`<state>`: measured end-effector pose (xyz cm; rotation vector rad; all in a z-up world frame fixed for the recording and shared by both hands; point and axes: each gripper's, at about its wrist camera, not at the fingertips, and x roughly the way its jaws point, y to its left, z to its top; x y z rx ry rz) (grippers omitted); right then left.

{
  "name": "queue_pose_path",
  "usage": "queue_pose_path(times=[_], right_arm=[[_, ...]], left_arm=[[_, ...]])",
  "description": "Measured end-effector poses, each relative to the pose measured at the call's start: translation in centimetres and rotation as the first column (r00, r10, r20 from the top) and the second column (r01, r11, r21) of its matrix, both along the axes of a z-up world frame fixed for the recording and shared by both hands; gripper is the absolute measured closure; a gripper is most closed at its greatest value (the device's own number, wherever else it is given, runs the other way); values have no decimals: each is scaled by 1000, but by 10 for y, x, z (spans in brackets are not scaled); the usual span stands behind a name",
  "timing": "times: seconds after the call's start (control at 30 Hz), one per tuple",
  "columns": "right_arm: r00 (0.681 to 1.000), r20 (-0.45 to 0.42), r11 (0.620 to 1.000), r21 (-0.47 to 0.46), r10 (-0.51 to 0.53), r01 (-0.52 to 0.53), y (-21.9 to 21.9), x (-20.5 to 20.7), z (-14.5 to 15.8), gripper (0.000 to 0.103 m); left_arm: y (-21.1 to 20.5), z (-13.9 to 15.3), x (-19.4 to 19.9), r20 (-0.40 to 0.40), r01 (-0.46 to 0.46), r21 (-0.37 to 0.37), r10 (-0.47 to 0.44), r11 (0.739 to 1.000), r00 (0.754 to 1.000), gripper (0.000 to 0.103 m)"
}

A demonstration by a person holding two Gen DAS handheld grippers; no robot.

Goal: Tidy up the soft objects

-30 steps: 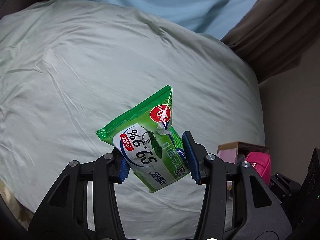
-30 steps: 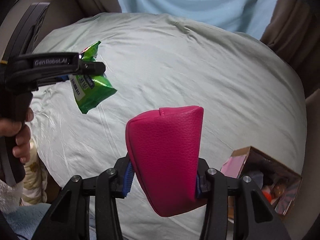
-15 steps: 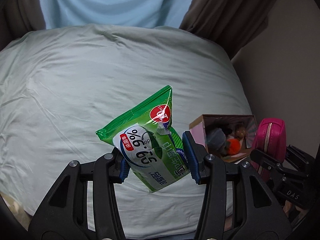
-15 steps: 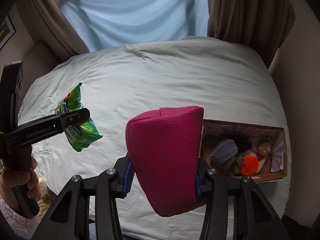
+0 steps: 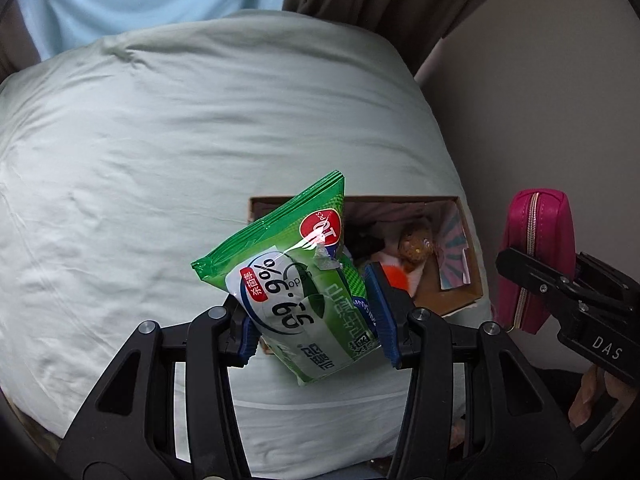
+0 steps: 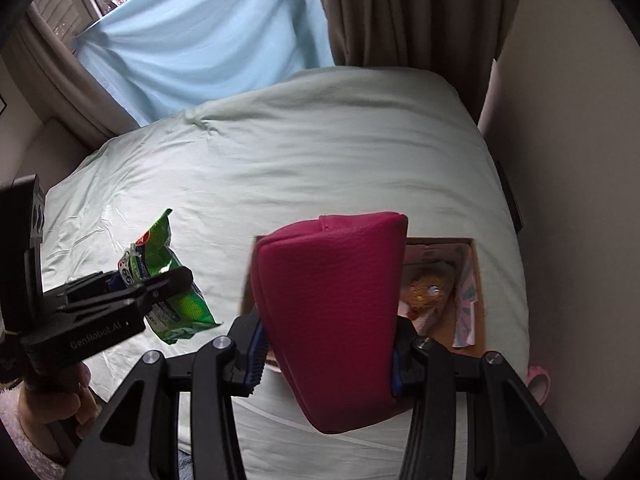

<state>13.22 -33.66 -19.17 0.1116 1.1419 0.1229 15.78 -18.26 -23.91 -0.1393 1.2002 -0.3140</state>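
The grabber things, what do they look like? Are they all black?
Mostly. Both the left gripper and the right gripper are black plastic with triangular cut-outs, silver round bolts and ridged blue pads. White lettering on the sides reads GenRobot.AI on the left one, DAS on the right.

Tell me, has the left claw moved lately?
Yes. The left claw, shut on the wipes, has swung right toward the box on the bed.

Green wipes pack (image 5: 296,280) clamped tilted in my left; pink zip pouch (image 6: 332,312) in my right, both above the open cardboard box (image 5: 468,280).
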Motion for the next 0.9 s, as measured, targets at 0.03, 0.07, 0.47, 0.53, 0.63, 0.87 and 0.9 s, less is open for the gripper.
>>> queue_pose_path(times=[0.03,0.07,0.47,0.53,0.63,0.87,0.9], right_arm=[[1000,-14,1000,5,-4,4,-10,5,-7,60],[1000,-27,1000,11,-7,7,-17,9,-14,60],[972,-232,992,104,-41,67,-50,52,-112,59],[968,-248,991,108,-45,73,-50,55,-122,58],[961,-268,989,107,-65,97,-54,61,-133,50],[967,-232,988,88,-102,125,-59,63,-129,4],[967,-232,988,88,-107,130,-60,63,-129,4]], left_arm=[[-10,-8,2,-15,7,10,-7,1000,1000,59],[-19,-17,4,-29,14,21,-13,1000,999,59],[-68,-95,30,-165,101,157,-75,982,983,59],[-75,-99,36,-168,126,177,-96,976,981,57],[-77,-102,35,-178,149,210,-112,966,978,11],[-72,-98,32,-169,149,228,-111,962,979,0],[-70,-97,31,-169,146,226,-109,963,980,0]])
